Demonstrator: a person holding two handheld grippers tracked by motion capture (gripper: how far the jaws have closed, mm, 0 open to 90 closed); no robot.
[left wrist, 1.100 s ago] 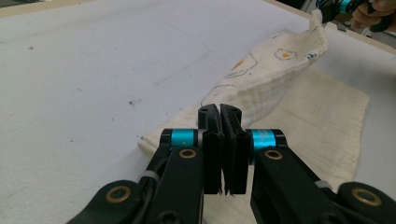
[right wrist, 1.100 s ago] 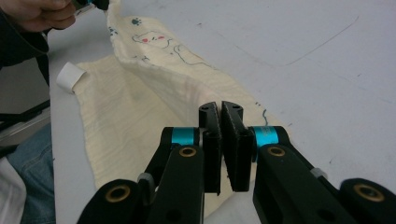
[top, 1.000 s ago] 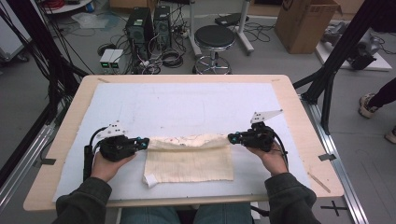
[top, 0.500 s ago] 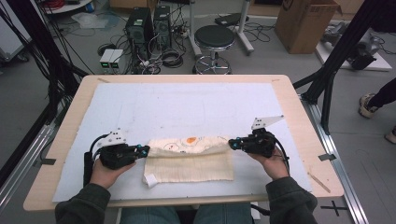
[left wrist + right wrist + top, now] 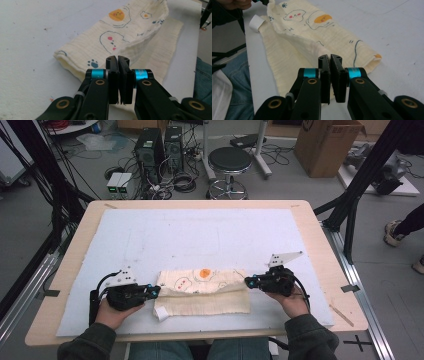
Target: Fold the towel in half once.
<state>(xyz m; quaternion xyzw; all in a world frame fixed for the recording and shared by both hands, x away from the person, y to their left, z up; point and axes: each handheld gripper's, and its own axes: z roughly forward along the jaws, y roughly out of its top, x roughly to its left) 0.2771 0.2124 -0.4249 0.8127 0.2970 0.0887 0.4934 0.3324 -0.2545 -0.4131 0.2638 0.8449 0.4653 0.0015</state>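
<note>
A cream muslin cloth printed with an orange face and small animals lies near the front of the white mat. Its far layer is folded toward me, printed side up. My left gripper pinches the fold's left end. My right gripper pinches the right end. In the left gripper view the jaws stand shut on the upper layer of the cloth. In the right gripper view the jaws are shut on the folded edge of the cloth. A white label sticks out at the cloth's front left corner.
The wooden table rim frames the mat, with open mat behind the cloth. A thin wooden stick lies at the table's right front. Beyond the table stand a stool, computer towers and a cardboard box.
Both grippers have drawn the cloth's far edge toward me and lowered it. The fold has rolled over, so more of the printed side with the orange face shows.
</note>
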